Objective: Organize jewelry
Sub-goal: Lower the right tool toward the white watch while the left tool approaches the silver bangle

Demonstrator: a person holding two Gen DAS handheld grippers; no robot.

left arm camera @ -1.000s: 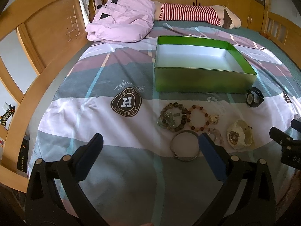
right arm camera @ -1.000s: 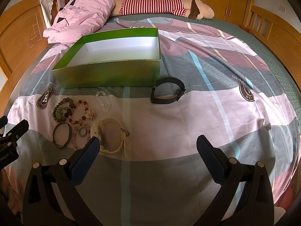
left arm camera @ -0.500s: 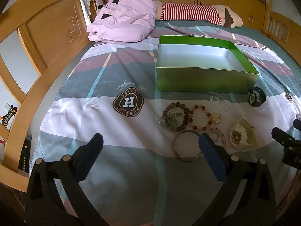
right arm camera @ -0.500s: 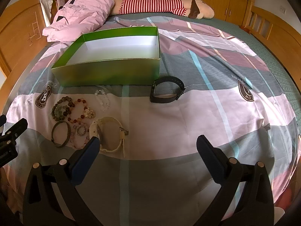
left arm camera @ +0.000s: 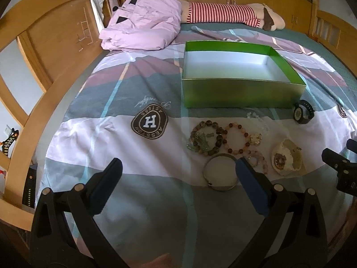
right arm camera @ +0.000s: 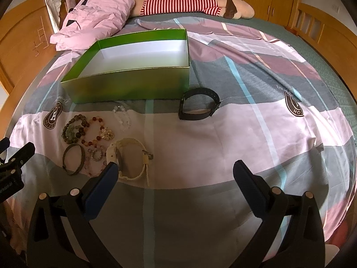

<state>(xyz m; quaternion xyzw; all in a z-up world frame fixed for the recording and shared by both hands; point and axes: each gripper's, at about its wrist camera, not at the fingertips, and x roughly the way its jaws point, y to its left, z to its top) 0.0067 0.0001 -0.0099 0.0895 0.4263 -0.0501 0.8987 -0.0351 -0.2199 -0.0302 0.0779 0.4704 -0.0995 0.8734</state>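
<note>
Above the near edge of the bedspread (left arm camera: 111, 134), the left gripper (left arm camera: 177, 170) hangs with its blue-padded fingers spread wide, holding nothing and touching nothing. Its right fingertip overlaps the metal bangle (left arm camera: 219, 172) in this view, but whether they touch cannot be told. The right gripper (right arm camera: 173, 169) is likewise wide and empty; its left fingertip sits just in front of the cream watch (right arm camera: 128, 158).

Just beyond the left gripper's right finger lies the jewelry cluster: a dark beaded bracelet (left arm camera: 206, 138) at the left, a reddish beaded bracelet (left arm camera: 237, 138) touching it on the right, a small pink bead ring (left arm camera: 256, 158) nearer, and a clear bead bracelet (left arm camera: 258, 118) farther off toward the box. The black watch (right arm camera: 198, 107) rests apart, near the right front corner of the green box (left arm camera: 241, 93). That box stands open and empty beyond the jewelry. At the far end lie a pink garment (left arm camera: 142, 29) and a striped plush toy (left arm camera: 223, 14).
</note>
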